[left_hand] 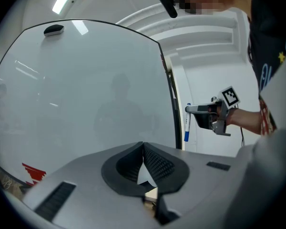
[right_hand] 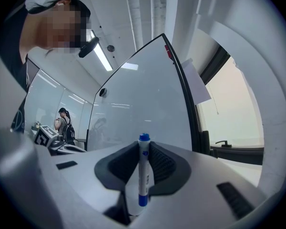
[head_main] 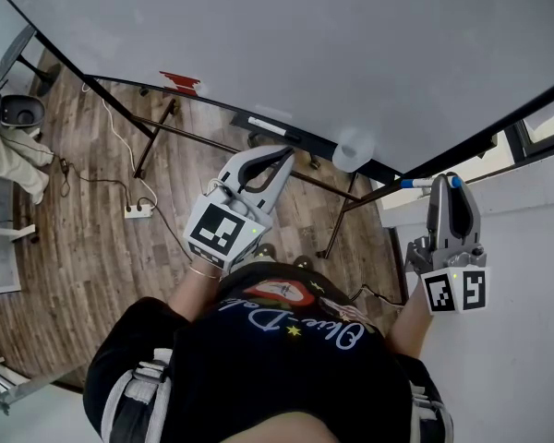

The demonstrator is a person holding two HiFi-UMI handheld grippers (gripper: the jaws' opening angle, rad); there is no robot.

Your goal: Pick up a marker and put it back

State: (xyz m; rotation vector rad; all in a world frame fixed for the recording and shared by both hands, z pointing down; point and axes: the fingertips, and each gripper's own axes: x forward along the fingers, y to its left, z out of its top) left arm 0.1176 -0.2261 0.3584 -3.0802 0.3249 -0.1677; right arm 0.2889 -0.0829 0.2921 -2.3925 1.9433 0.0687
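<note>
The blue-capped marker [right_hand: 143,175] is clamped crosswise in the right tool [right_hand: 143,149], off the right edge of the whiteboard [head_main: 305,53], so the pick-up looks done and putting it back remains, while the left tool [left_hand: 144,149] is pinched together on nothing.

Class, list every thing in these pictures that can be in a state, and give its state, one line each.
marker: clamped crosswise between the jaws of the right hand-held gripper.
right hand-held gripper: shut on the marker.
left hand-held gripper: jaws together, nothing between them.
whiteboard: bare except for one red mark near its lower edge.
</note>
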